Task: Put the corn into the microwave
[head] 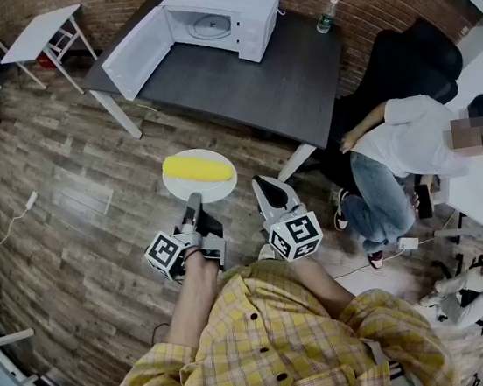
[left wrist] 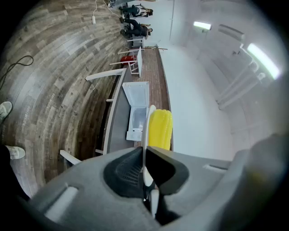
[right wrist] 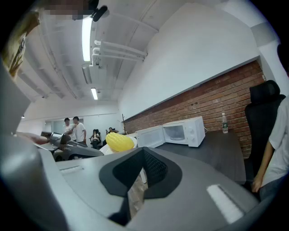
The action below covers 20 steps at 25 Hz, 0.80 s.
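Note:
A yellow corn cob [head: 197,168] lies on a round white plate [head: 179,185] held in the air over the wooden floor. My left gripper [head: 193,201] is shut on the plate's near rim. In the left gripper view the plate's rim [left wrist: 147,131] runs edge-on between the jaws, with the corn [left wrist: 161,128] beyond. My right gripper [head: 264,185] hovers just right of the plate, shut and holding nothing. The white microwave [head: 219,18] stands on the dark table [head: 244,81] ahead, with its door [head: 137,54] swung open to the left. The right gripper view shows the corn [right wrist: 118,141] and the microwave [right wrist: 183,132].
A water bottle [head: 325,16] stands at the table's far right corner. A person in a white shirt [head: 413,152] sits at the right in front of a black chair [head: 410,64]. A small white table [head: 42,33] stands at the far left. Cables lie on the floor.

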### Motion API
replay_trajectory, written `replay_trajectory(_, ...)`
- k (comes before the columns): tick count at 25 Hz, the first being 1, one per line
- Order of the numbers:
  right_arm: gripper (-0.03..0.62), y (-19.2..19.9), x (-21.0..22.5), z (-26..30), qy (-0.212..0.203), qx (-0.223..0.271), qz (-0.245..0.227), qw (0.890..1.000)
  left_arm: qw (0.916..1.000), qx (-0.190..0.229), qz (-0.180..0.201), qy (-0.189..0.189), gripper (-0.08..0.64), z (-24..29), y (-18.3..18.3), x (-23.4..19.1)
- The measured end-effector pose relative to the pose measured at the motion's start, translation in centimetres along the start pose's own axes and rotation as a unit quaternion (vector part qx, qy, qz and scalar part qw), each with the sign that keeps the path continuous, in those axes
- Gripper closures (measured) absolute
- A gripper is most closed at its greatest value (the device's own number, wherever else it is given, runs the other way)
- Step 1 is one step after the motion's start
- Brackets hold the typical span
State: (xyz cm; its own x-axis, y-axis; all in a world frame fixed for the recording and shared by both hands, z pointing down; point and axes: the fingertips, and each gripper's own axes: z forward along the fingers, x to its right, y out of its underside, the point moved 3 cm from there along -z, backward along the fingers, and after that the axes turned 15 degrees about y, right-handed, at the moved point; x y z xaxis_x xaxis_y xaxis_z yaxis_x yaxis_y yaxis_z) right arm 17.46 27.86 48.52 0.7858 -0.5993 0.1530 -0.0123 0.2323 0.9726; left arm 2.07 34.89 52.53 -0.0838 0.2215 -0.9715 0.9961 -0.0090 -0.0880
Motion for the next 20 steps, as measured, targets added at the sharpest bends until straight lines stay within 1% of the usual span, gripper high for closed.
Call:
replay_trajectory(10,0.588,0.0,1.9,-1.0,-0.013,0.004,-0.002,1.000,0.9999,0.014,0.002,-0.002,0.544,0.2,2.0,-0.4)
replay_trajectory(17,0.588,-0.6,3.6,-0.8,-0.047,0.007,-0.007,0.999,0.9996,0.025,0.009,0.005,0.544,1.5,3.8,-0.3)
replay_trajectory(20,0.588,-1.2,4.8,-0.7,-0.056,0.010,-0.007,0.998,0.9994,0.032,0.009,0.010,0.545,2.2,5.0,-0.3)
